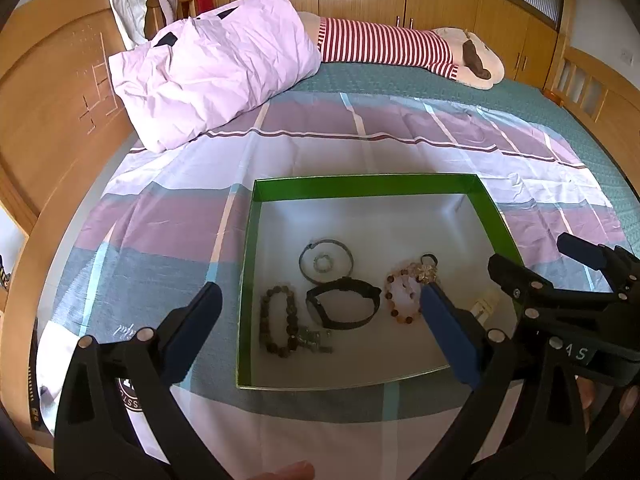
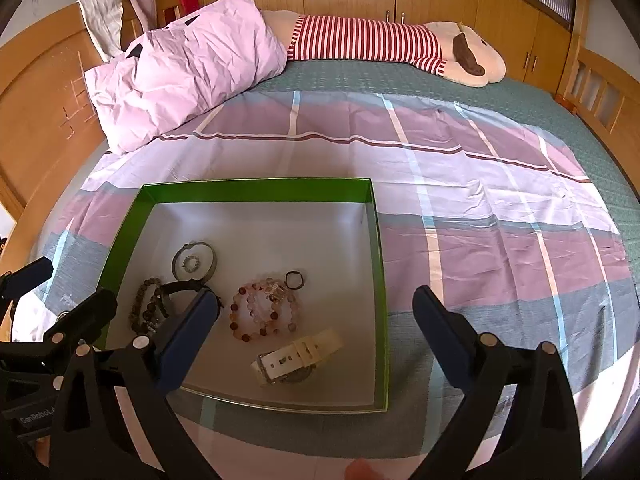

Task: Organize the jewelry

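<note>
My right gripper (image 2: 316, 320) is wide open over the green box (image 2: 256, 188), holding nothing. A white watch (image 2: 298, 356) lies inside.

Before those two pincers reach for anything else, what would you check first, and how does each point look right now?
1. Left gripper open and empty: ok.
2. Right gripper open and empty: ok.
3. Green box lies flat on the bedspread: ok.
4. All jewelry inside the box: ok for what shows; the white watch and pink bead bracelet are in.
5. Pieces kept apart: not ok; the small ring lies inside the metal bangle.
6. Dark bead bracelet untangled: cannot tell.
</note>
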`<move>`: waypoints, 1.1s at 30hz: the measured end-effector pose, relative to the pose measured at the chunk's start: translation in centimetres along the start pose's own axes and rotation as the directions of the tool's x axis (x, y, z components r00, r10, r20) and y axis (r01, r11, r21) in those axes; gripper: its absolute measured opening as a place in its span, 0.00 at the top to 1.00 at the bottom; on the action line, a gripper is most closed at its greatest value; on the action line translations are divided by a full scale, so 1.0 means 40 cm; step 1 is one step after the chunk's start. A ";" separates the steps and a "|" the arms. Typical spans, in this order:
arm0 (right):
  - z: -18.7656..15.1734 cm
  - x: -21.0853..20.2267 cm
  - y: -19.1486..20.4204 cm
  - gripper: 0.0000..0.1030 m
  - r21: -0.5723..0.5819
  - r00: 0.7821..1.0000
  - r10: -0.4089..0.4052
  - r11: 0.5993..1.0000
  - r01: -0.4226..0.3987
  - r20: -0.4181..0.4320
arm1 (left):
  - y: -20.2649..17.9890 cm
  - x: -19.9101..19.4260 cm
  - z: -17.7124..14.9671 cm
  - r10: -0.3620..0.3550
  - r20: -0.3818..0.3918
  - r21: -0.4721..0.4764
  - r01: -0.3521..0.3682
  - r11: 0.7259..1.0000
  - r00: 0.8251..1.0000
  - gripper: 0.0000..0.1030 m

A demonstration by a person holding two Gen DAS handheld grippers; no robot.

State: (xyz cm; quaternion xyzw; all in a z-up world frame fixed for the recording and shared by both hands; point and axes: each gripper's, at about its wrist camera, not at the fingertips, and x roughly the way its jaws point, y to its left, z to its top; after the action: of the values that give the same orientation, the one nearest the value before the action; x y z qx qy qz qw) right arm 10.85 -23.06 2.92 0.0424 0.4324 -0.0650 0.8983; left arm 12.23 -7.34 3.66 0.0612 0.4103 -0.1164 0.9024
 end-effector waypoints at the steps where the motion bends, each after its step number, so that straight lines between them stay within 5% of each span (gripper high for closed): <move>1: 0.000 0.000 0.001 0.04 -0.003 1.000 -0.004 1.000 0.004 0.000 | -0.001 0.001 -0.001 0.000 -0.002 -0.001 0.000 1.000 1.000 0.02; 33: -0.007 0.002 0.007 0.04 -0.006 1.000 -0.029 1.000 0.029 -0.006 | 0.003 0.011 -0.007 0.006 -0.019 -0.003 -0.006 1.000 1.000 0.02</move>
State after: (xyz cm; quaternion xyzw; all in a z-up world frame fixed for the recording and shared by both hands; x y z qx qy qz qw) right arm 10.74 -22.76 2.67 0.0336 0.4358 -0.0766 0.8961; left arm 12.33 -7.25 3.14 0.0620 0.4189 -0.1125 0.8989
